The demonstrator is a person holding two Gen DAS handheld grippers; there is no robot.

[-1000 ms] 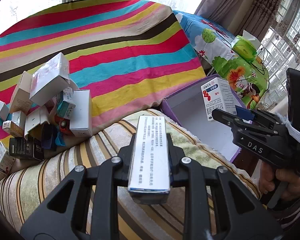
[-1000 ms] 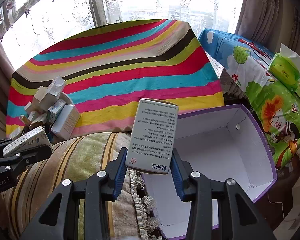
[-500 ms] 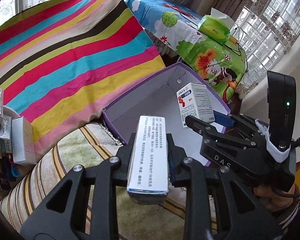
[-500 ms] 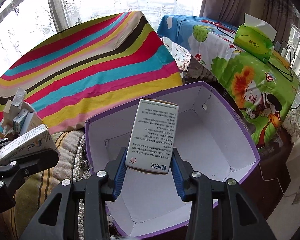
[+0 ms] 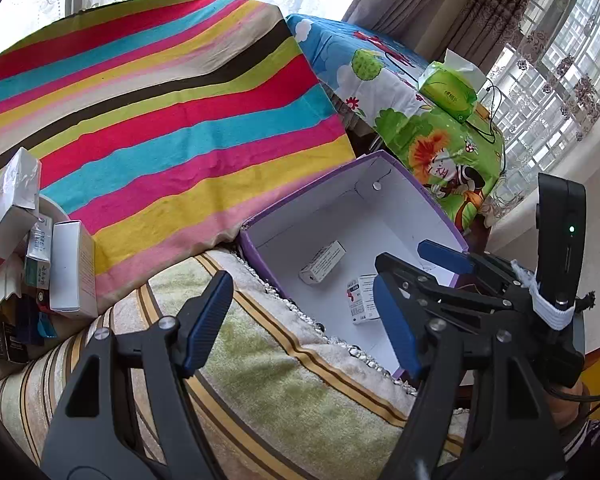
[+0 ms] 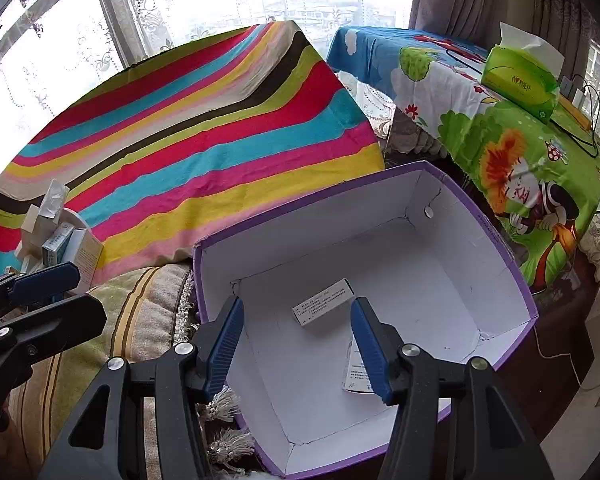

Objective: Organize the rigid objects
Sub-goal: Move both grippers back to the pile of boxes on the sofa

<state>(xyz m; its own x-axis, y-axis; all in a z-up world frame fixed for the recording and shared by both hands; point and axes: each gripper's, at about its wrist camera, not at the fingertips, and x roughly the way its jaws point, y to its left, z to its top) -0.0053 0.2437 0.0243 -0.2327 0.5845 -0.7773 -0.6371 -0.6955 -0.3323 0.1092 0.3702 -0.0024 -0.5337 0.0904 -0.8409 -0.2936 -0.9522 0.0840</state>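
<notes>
- My left gripper – jaws opening, nothing between them; it hangs over the cushion edge, just short of the purple box.
- My right gripper – jaws also opening, empty, over the box's near end.
- Two cartons lie flat on the box floor: the long grey carton mid-floor, the white carton toward the near wall, partly hidden behind my right finger.
- Rest of the job: pile of cartons at the far left, on the striped cloth.
- Handling, my read: light, stiff cardboard, smooth faces. Crushes if squeezed hard – grip across the narrow faces, mid-length.
- Room: box floor mostly bare, walls tall, so enter from above. The pile is leaning and packed; take an outer carton such as the upright white one first or neighbours may topple.
</notes>
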